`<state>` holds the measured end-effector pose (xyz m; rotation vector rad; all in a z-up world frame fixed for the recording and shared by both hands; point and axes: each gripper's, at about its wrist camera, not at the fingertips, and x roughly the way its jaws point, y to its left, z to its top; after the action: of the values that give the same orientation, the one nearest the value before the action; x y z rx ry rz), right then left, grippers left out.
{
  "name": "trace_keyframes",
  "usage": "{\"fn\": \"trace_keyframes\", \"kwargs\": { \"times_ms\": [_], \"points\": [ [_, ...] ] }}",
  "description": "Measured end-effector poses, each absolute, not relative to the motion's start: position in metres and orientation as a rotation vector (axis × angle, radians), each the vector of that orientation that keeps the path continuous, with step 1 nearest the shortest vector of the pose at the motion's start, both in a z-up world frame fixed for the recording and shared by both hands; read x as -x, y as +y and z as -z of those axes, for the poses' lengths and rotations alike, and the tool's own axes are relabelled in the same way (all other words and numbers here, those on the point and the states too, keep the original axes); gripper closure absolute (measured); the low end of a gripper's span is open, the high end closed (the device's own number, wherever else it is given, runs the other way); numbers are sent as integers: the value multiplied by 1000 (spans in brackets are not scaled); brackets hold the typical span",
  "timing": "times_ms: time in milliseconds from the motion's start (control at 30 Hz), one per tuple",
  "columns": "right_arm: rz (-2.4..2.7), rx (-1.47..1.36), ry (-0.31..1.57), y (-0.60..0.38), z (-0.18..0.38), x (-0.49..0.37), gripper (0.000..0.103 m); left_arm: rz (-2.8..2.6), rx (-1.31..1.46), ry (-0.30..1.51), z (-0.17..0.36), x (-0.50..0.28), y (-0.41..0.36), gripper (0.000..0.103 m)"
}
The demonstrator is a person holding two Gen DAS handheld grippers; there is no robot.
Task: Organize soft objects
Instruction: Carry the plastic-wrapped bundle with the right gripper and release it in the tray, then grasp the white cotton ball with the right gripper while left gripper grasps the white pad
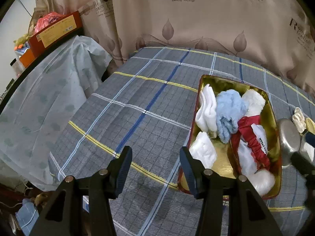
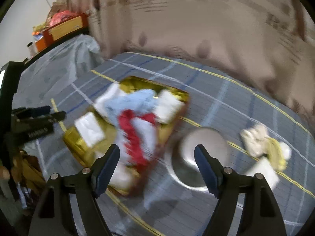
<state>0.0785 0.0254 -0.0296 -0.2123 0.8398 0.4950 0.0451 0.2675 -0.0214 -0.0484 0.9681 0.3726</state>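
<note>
Soft cloths fill a gold tin [image 1: 273, 118] that sits on the checked bed [image 1: 137, 108], at about two o'clock from the left tongs [image 1: 155, 169], which stand well apart with nothing between them. Inside lie a white pad [image 1: 202, 151], a red scrunchie [image 1: 250, 133], a blue fluffy cloth [image 1: 228, 112] and white socks [image 1: 206, 108]. Right tongs [image 2: 157, 167] gape wide and empty above the tin's near edge. At one o'clock from them rests a steel bowl [image 2: 200, 143], with cream cloths [image 2: 256, 137] farther toward two o'clock. A patterned curtain [image 1: 196, 23] hangs beyond.
</note>
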Motion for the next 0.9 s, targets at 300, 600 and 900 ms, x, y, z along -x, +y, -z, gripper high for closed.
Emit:
{"fn": "trace_keyframes", "kwargs": {
  "times_ms": [300,600,900],
  "points": [
    [-224,142,868,-131,31,-118,27,-332,48,961,18,-44,260,52],
    [-81,113,920,-226,59,-187,28,-248,54,943,11,-45,236,52],
    [-141,74,968,-229,101,-243,47,-87,-12,973,6,-60,172,52]
  ]
}}
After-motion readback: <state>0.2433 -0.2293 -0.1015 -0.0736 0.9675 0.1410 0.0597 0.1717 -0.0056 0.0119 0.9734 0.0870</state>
